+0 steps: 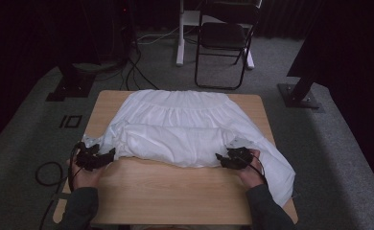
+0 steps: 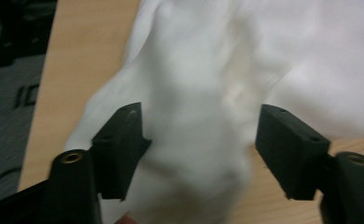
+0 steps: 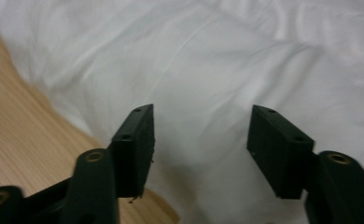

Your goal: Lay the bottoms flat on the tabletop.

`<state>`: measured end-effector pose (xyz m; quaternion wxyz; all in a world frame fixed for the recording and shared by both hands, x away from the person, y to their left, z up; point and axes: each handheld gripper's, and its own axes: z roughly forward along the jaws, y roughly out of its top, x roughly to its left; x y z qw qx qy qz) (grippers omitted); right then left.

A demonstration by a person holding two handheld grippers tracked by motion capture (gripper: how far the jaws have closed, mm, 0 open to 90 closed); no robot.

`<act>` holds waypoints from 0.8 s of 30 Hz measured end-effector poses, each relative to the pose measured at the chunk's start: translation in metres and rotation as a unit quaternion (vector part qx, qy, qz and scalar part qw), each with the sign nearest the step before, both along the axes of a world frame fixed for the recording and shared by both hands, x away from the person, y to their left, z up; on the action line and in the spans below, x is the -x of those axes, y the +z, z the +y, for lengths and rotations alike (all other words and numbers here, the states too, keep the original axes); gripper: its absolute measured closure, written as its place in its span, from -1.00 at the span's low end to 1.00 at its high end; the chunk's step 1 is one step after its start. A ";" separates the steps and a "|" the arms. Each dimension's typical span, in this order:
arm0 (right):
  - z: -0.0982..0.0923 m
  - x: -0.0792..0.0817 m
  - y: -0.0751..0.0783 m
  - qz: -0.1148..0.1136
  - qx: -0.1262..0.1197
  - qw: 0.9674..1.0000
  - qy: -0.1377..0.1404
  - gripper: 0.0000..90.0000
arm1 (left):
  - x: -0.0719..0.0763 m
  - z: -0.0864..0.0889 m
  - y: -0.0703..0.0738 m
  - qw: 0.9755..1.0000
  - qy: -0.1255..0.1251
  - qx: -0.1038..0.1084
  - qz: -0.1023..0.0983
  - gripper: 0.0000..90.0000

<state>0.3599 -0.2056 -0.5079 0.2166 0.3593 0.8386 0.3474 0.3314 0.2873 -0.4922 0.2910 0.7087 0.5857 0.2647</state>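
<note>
Bare table [image 1: 175, 191] runs across the lower middle of the frame, open between both hands. The white cloth [image 1: 180, 127] blocks the middle and upper part.

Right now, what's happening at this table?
A person is folding a white garment spread over a wooden table, with a handheld gripper in each hand. The left gripper sits at the near left edge of the fold, the right gripper at the near right edge. Both have their jaws apart, with cloth lying between them but not pinched. The near part of the garment is folded back over the rest, and one side hangs off the table's right edge.
</note>
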 end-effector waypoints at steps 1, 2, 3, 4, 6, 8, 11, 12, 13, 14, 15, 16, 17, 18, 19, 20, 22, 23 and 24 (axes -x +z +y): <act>0.005 -0.001 -0.006 0.003 0.011 1.000 0.005 -0.33 | -0.003 0.002 -0.008 1.000 0.004 -0.003 0.011 -0.36; 0.007 -0.001 -0.008 0.004 0.014 1.000 0.006 -0.36 | -0.005 0.002 -0.013 1.000 0.004 -0.008 0.021 -0.36; 0.010 -0.002 -0.010 0.005 0.022 1.000 0.006 -0.39 | -0.007 0.001 -0.016 1.000 0.004 -0.010 0.026 -0.36; 0.010 -0.002 -0.010 0.005 0.022 1.000 0.006 -0.39 | -0.007 0.001 -0.016 1.000 0.004 -0.010 0.026 -0.36; 0.015 -0.005 -0.017 0.012 0.035 0.999 0.014 -0.41 | -0.015 -0.002 -0.025 0.999 0.001 -0.019 0.043 -0.30; 0.016 -0.008 -0.022 0.022 0.049 0.998 0.015 -0.29 | -0.018 -0.001 -0.029 0.998 0.008 -0.021 0.052 -0.06; 0.016 -0.008 -0.025 0.032 0.056 0.998 0.016 0.27 | -0.018 0.003 -0.028 0.998 0.006 -0.010 0.058 0.51; 0.014 -0.008 -0.023 0.031 0.057 0.998 0.022 0.52 | -0.017 0.005 -0.027 0.998 0.007 -0.006 0.056 0.69; 0.013 -0.007 -0.022 0.033 0.057 0.998 0.022 0.67 | -0.015 0.006 -0.024 0.999 0.007 -0.004 0.054 0.78; 0.010 -0.006 -0.020 0.033 0.050 0.998 0.021 0.77 | -0.013 0.009 -0.021 0.999 0.007 -0.002 0.050 0.83; 0.008 -0.004 -0.017 0.034 0.042 0.998 0.019 0.83 | -0.010 0.011 -0.018 0.999 0.007 0.001 0.047 0.85; 0.006 -0.001 -0.014 0.029 0.038 0.999 0.018 0.87 | -0.007 0.014 -0.015 0.999 0.009 0.002 0.044 0.86; 0.003 0.002 -0.010 0.026 0.033 0.999 0.016 0.88 | -0.004 0.018 -0.012 0.999 0.011 0.007 0.040 0.86; 0.001 0.006 -0.007 0.022 0.028 0.999 0.014 0.89 | -0.004 0.018 -0.012 0.999 0.011 0.007 0.040 0.87; -0.001 0.009 -0.003 0.020 0.022 0.999 0.011 0.90 | 0.002 0.024 -0.007 0.999 0.013 0.010 0.033 0.87; -0.003 0.012 -0.001 0.018 0.019 1.000 0.010 0.90 | 0.007 0.029 -0.003 0.999 0.017 0.009 0.029 0.87; -0.007 0.021 0.005 0.014 0.012 1.000 0.006 0.91 | 0.014 0.037 0.002 0.999 0.025 0.013 0.021 0.87; -0.009 0.026 0.008 0.012 0.007 1.000 0.006 0.90 | 0.017 0.040 0.003 0.999 0.029 0.014 0.020 0.88; -0.011 0.029 0.010 0.009 0.004 1.000 0.004 0.88 | 0.022 0.044 0.005 0.999 0.034 0.017 0.016 0.88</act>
